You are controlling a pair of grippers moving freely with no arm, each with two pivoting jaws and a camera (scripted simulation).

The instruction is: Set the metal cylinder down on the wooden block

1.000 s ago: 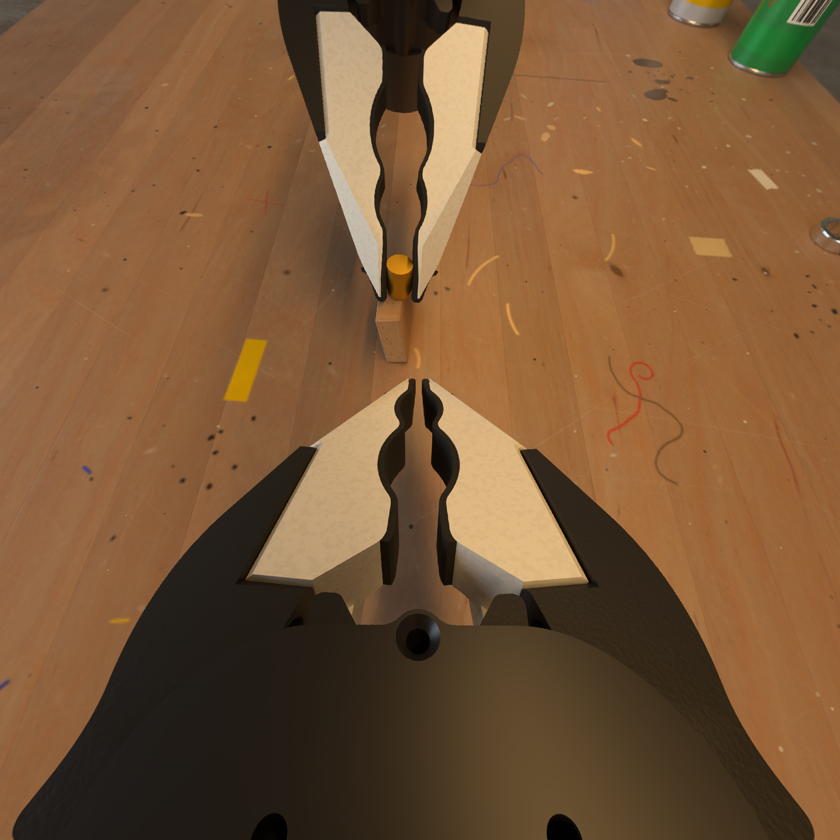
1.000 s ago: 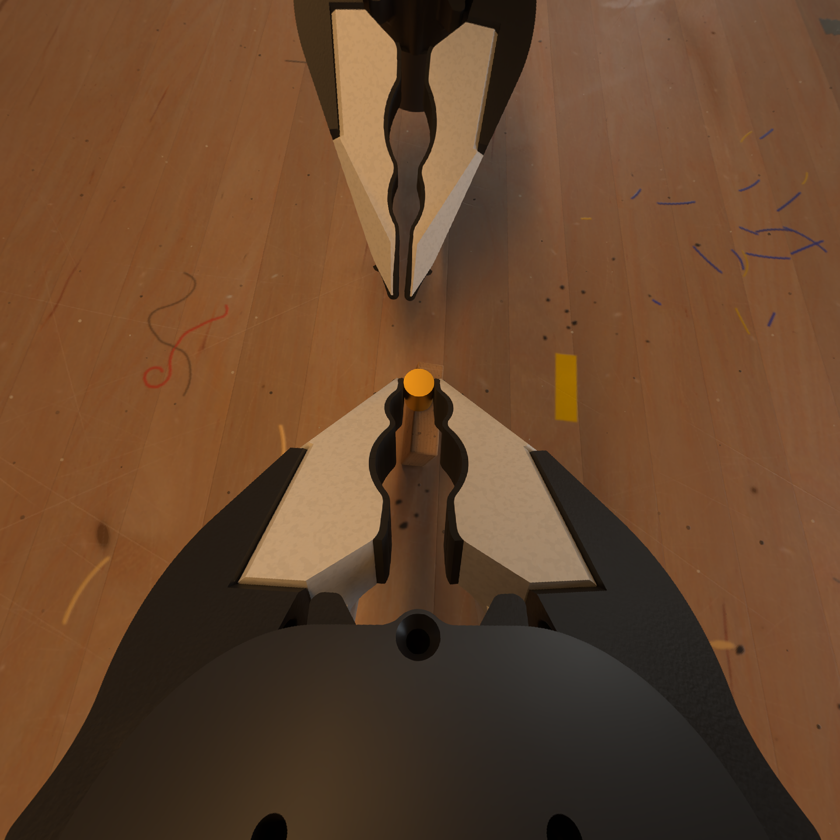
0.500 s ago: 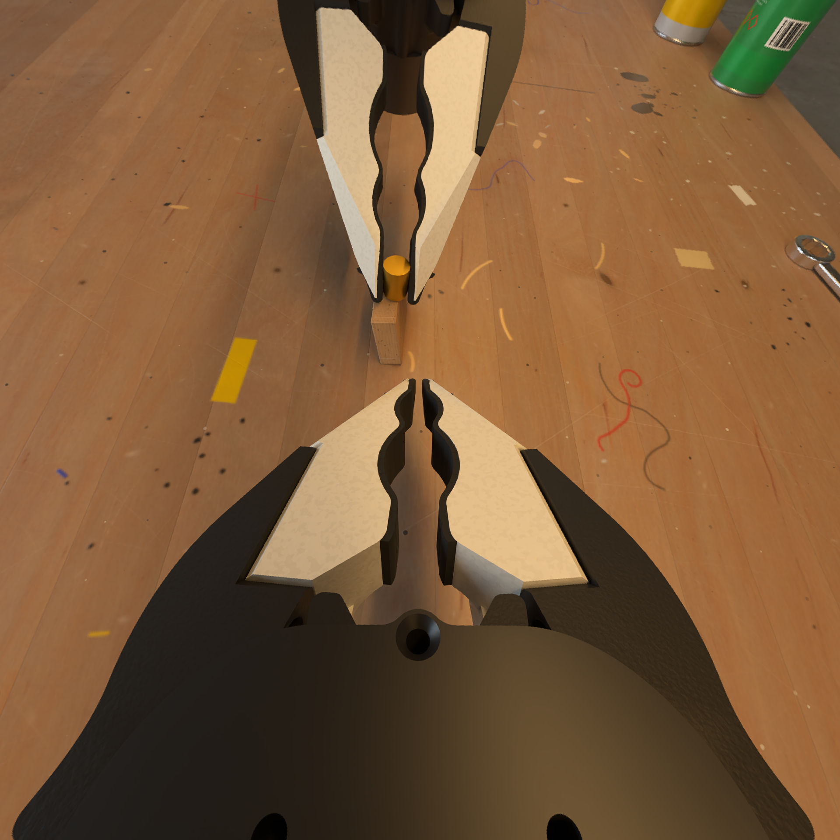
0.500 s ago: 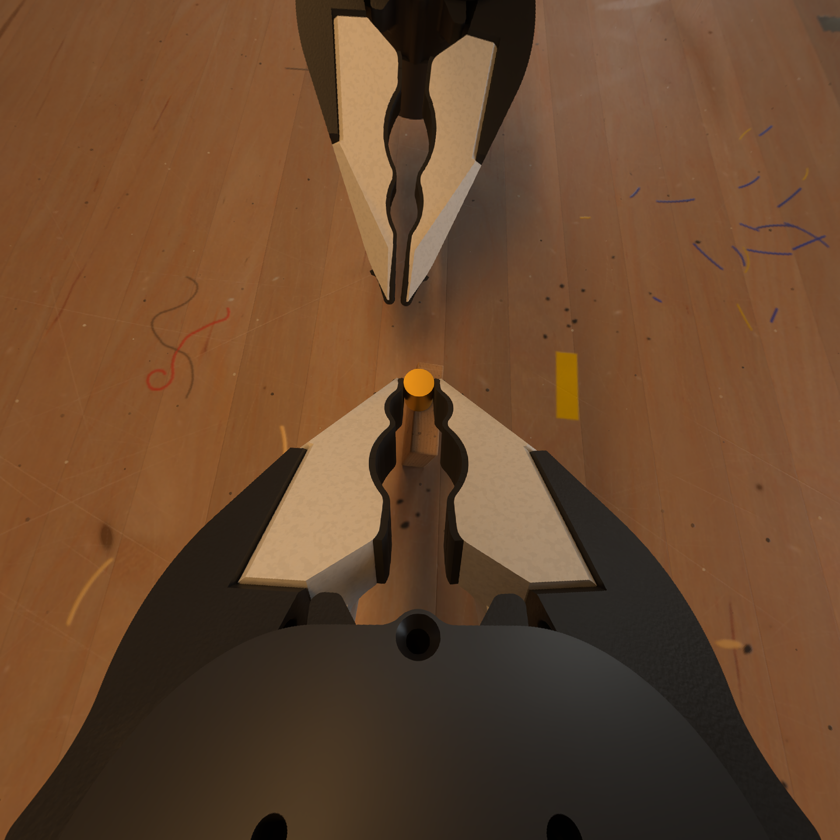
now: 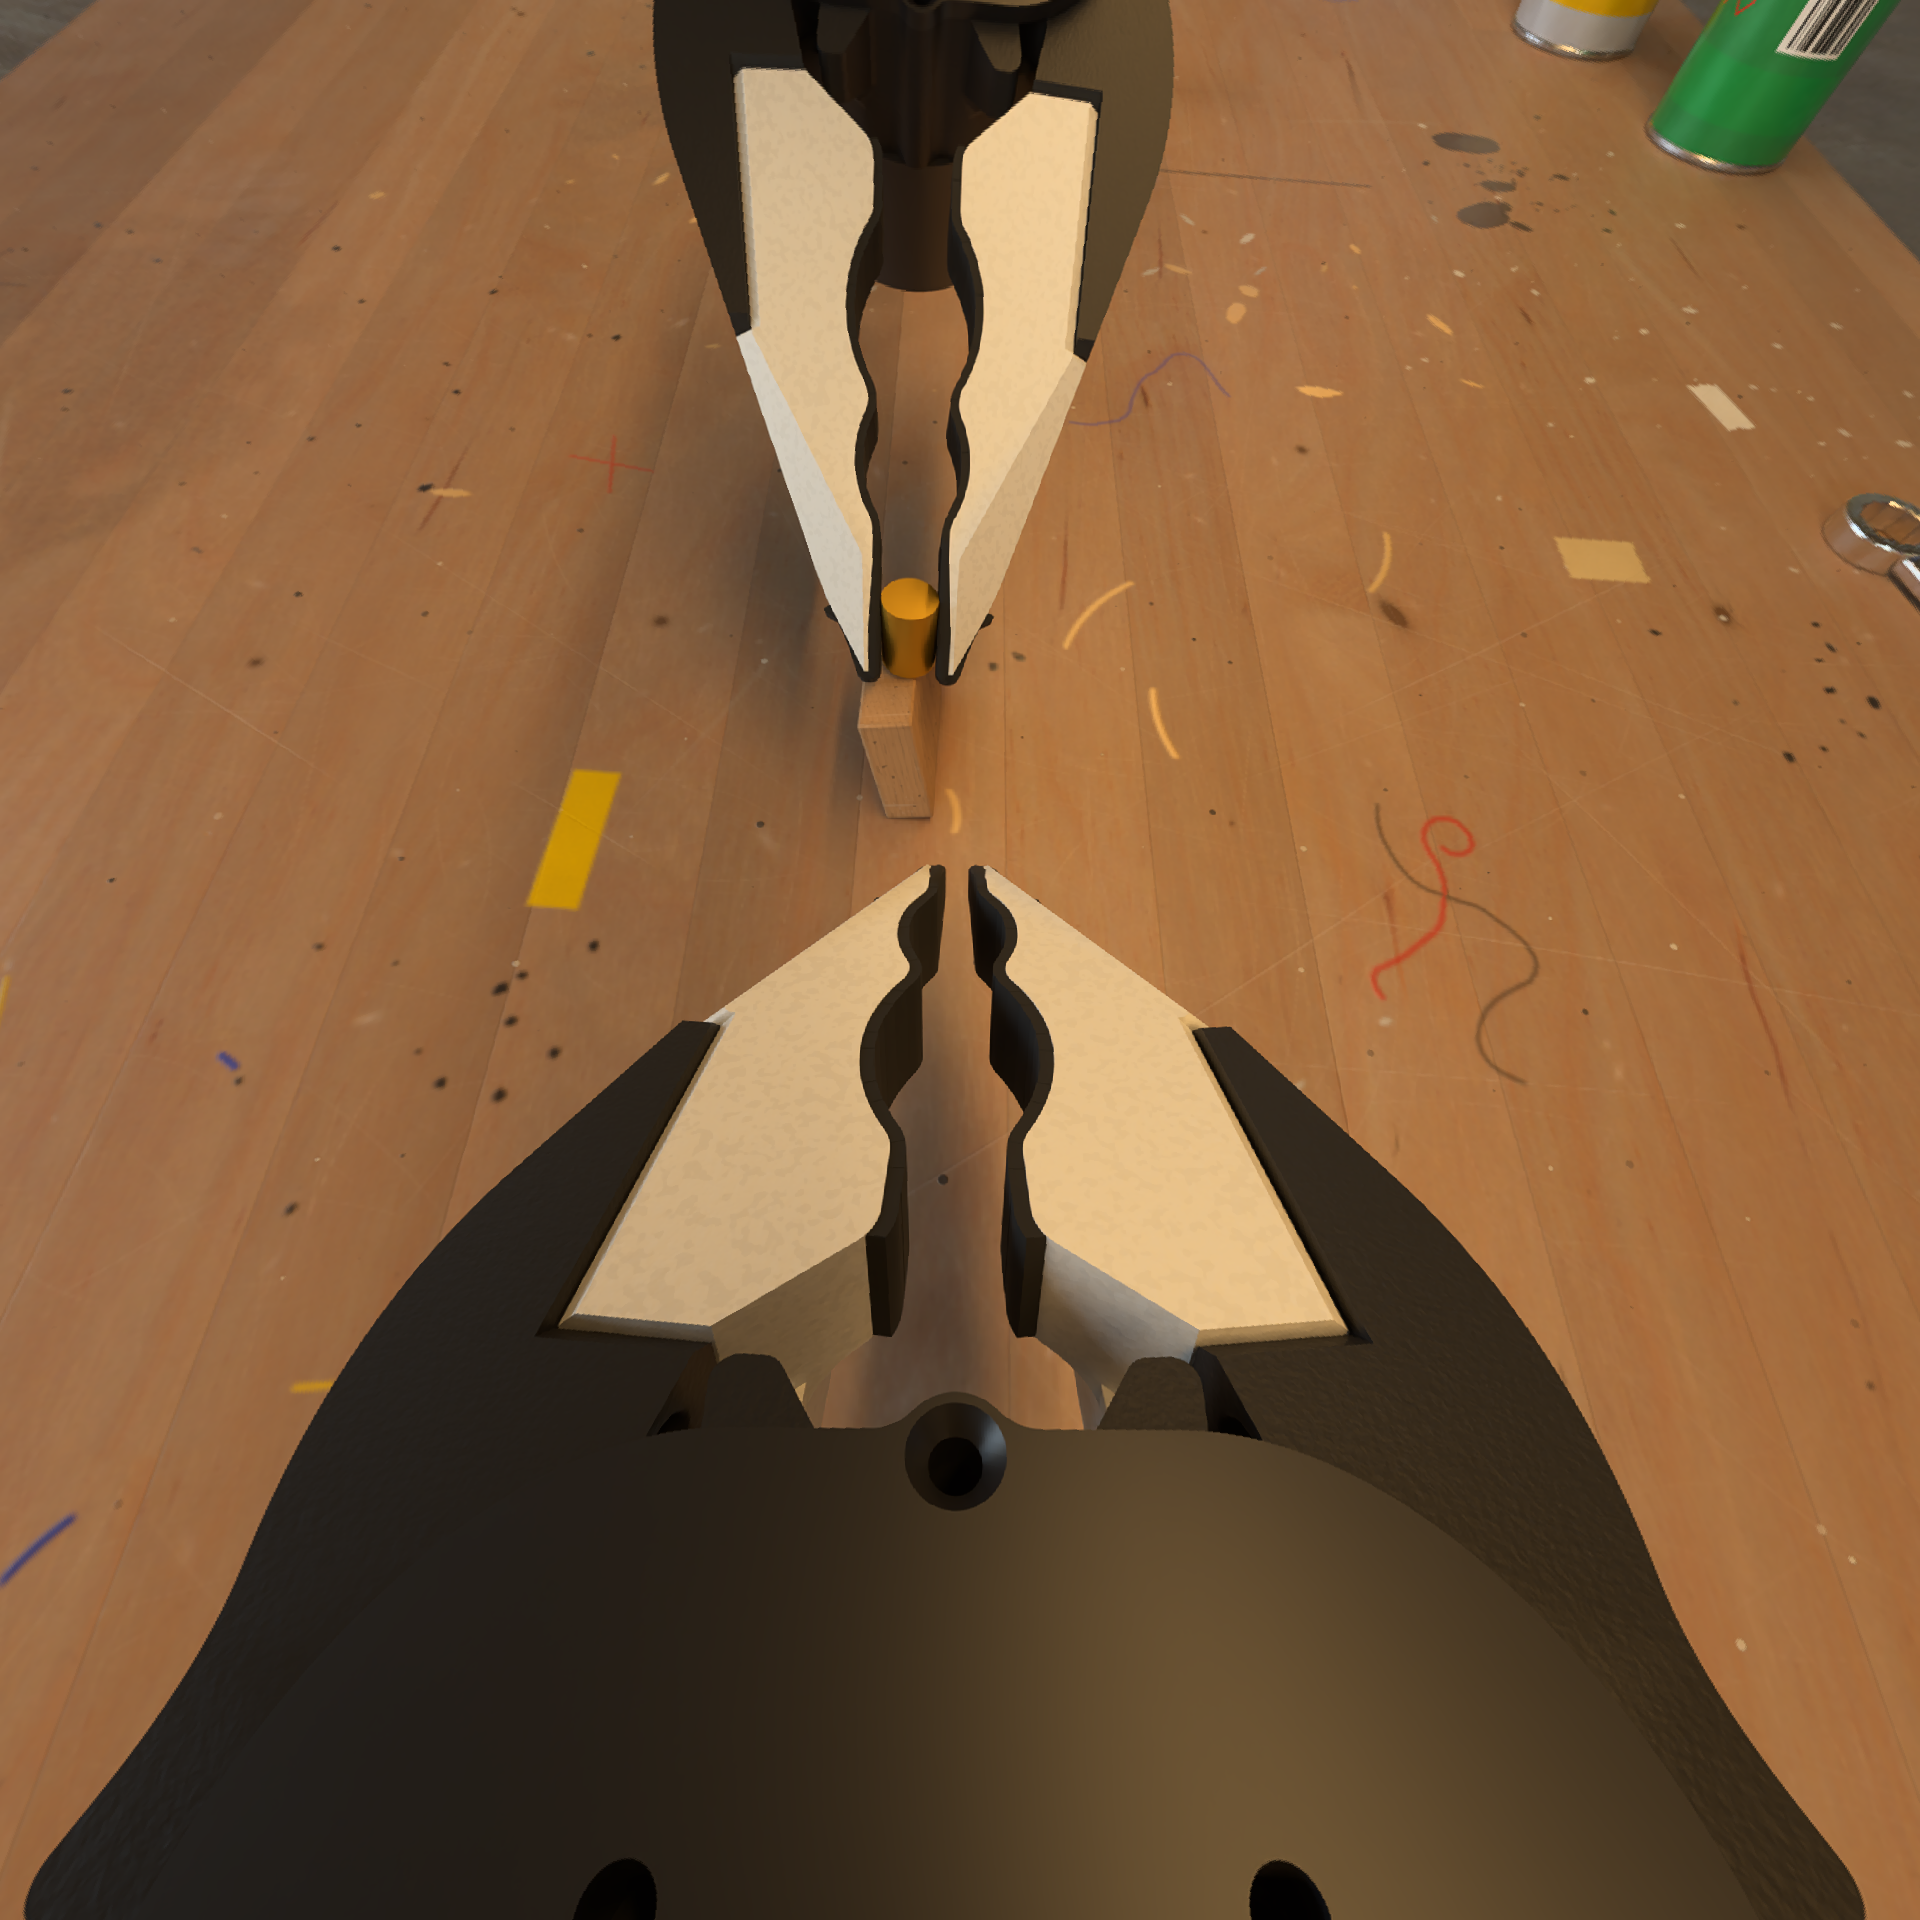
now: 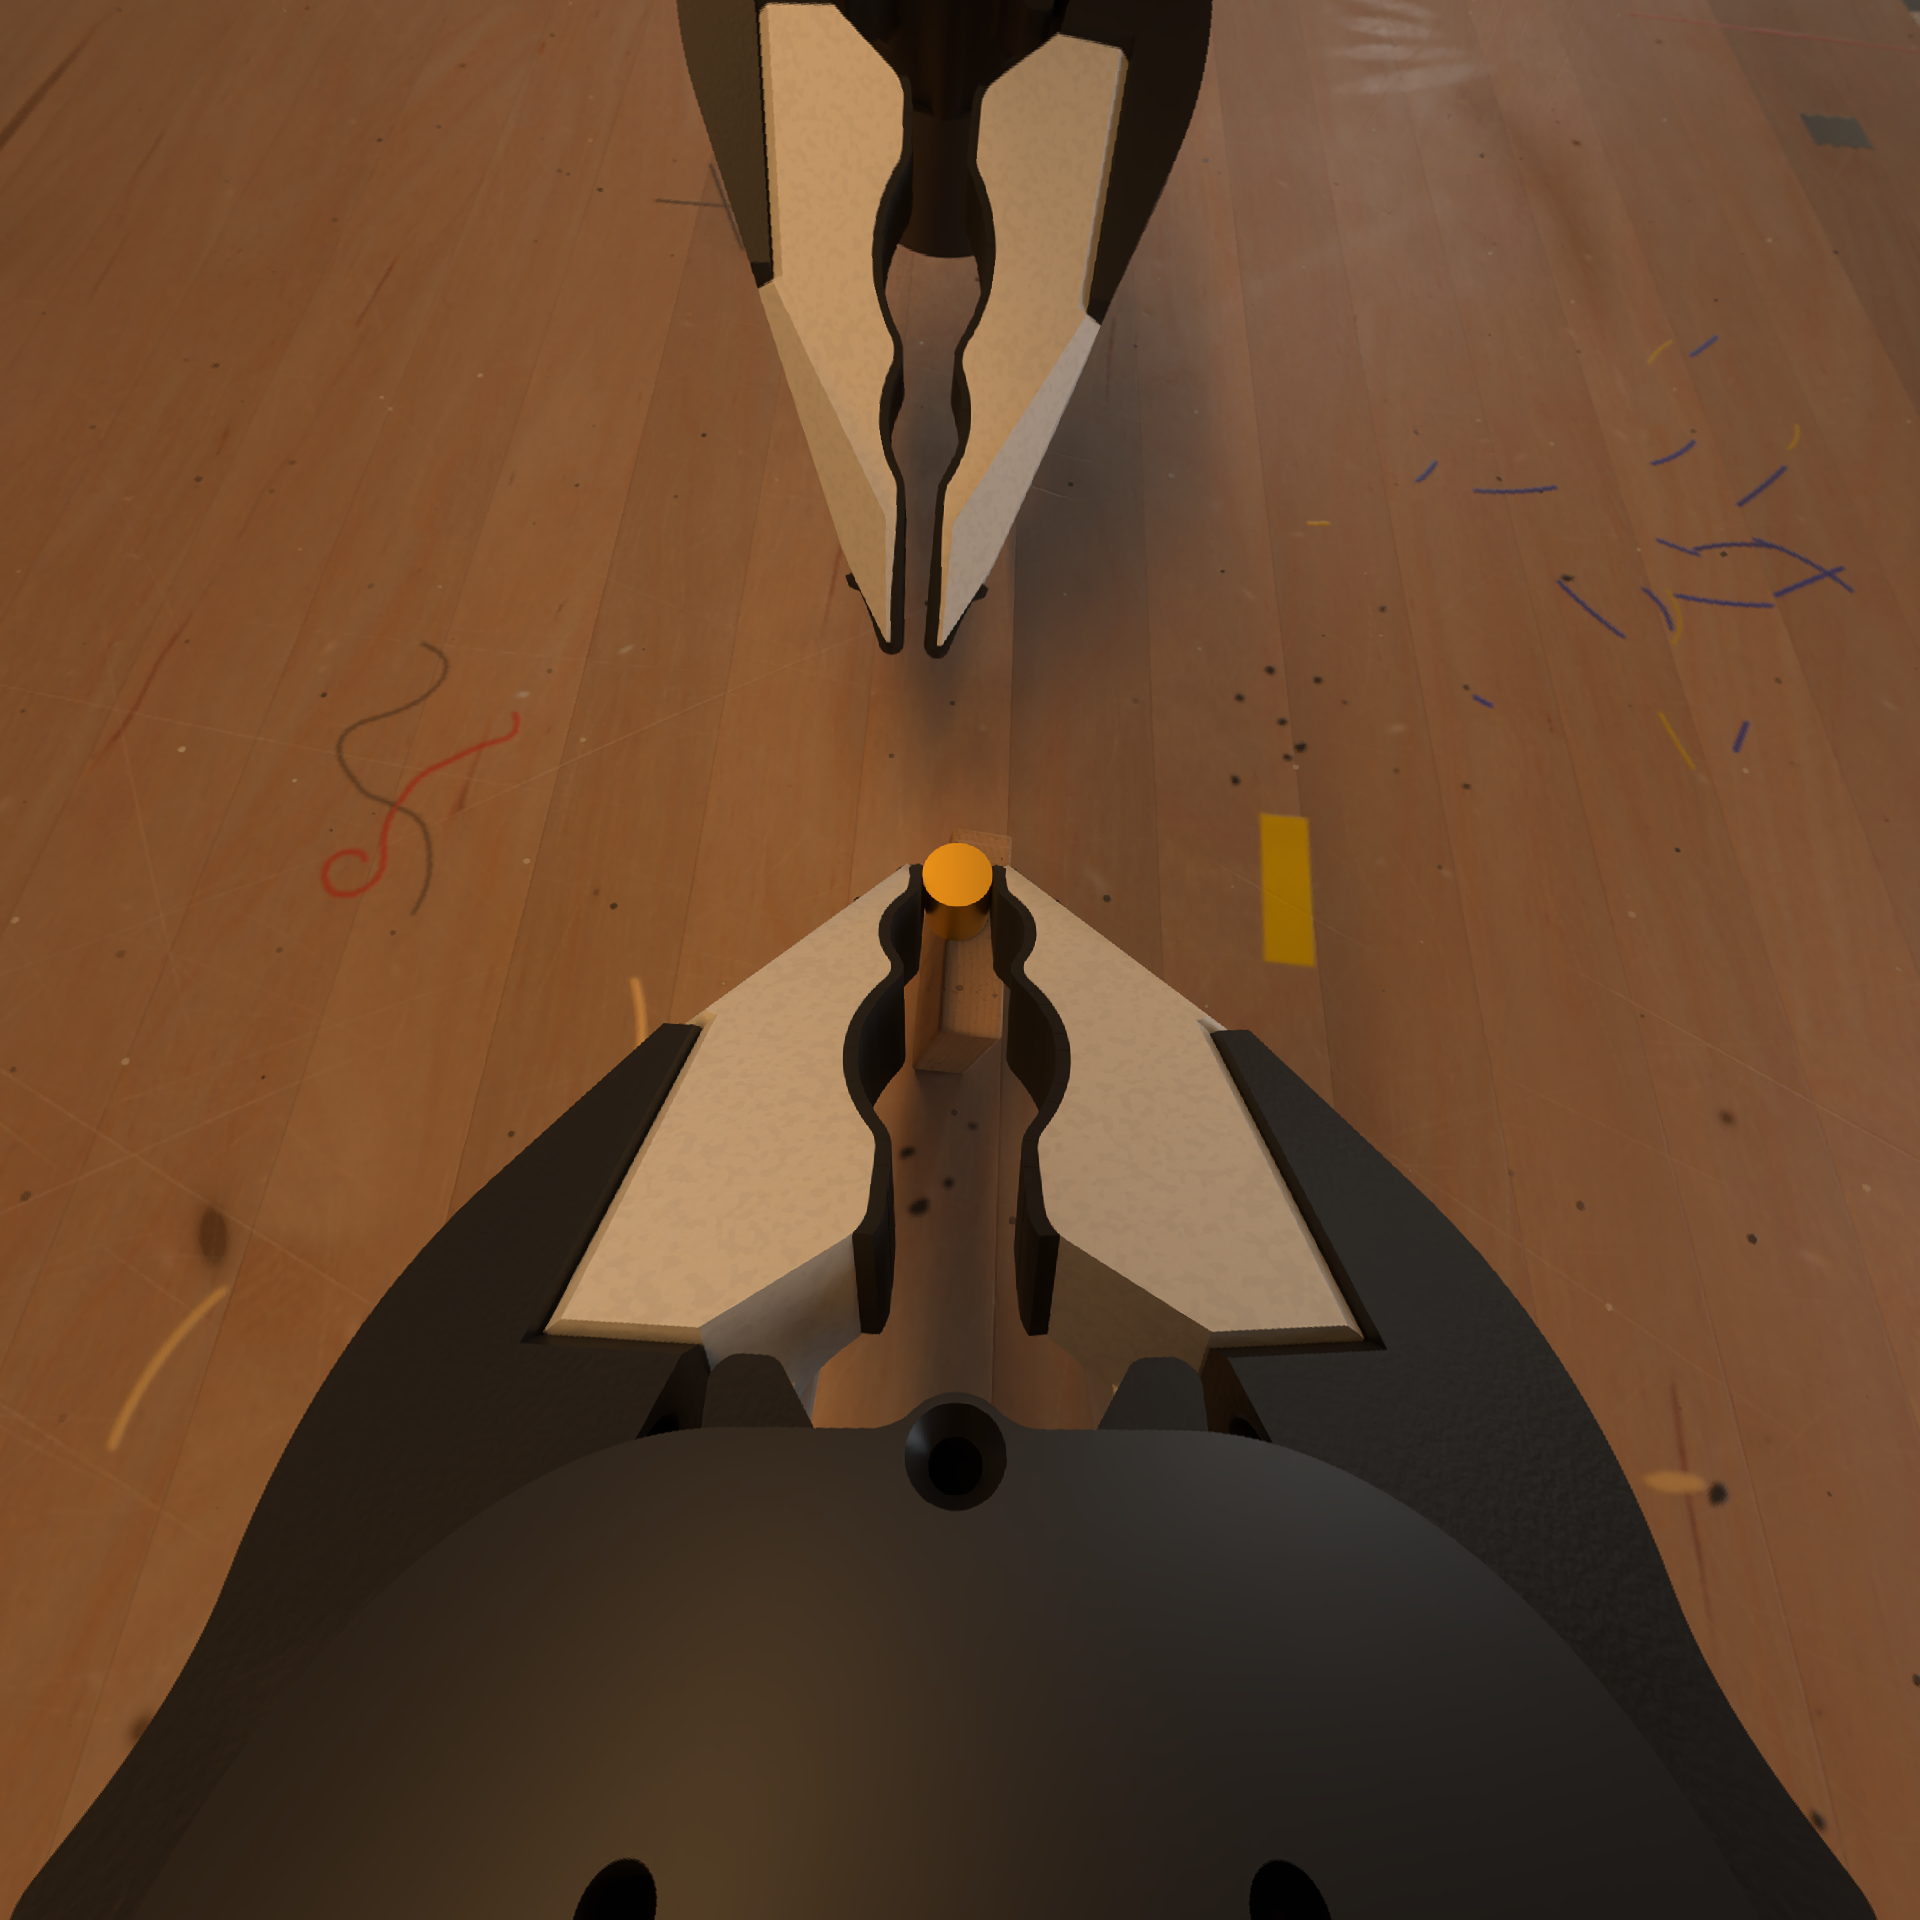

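The small golden metal cylinder (image 5: 909, 629) stands upright between the fingertips of my right gripper (image 6: 956, 883), which is shut on it. It shows from above in the right wrist view (image 6: 956, 875). The pale wooden block (image 5: 896, 753) lies on the bench right under it, also seen between my right fingers (image 6: 961, 1008). The cylinder's base is at the block's top face; I cannot tell if they touch. My left gripper (image 5: 956, 873) is shut and empty, just short of the block, facing the right gripper (image 5: 909, 670). It also shows in the right wrist view (image 6: 920, 644).
A green can (image 5: 1756, 94) and a yellow-topped can (image 5: 1579, 21) stand at the far right of the wooden bench (image 5: 312, 623). A metal wrench (image 5: 1881, 540) lies at the right edge. A yellow tape strip (image 5: 574, 840) lies left of the block.
My left gripper has shifted slightly, so its view of the bench has drifted. My right gripper still holds the cylinder over the block in the same place.
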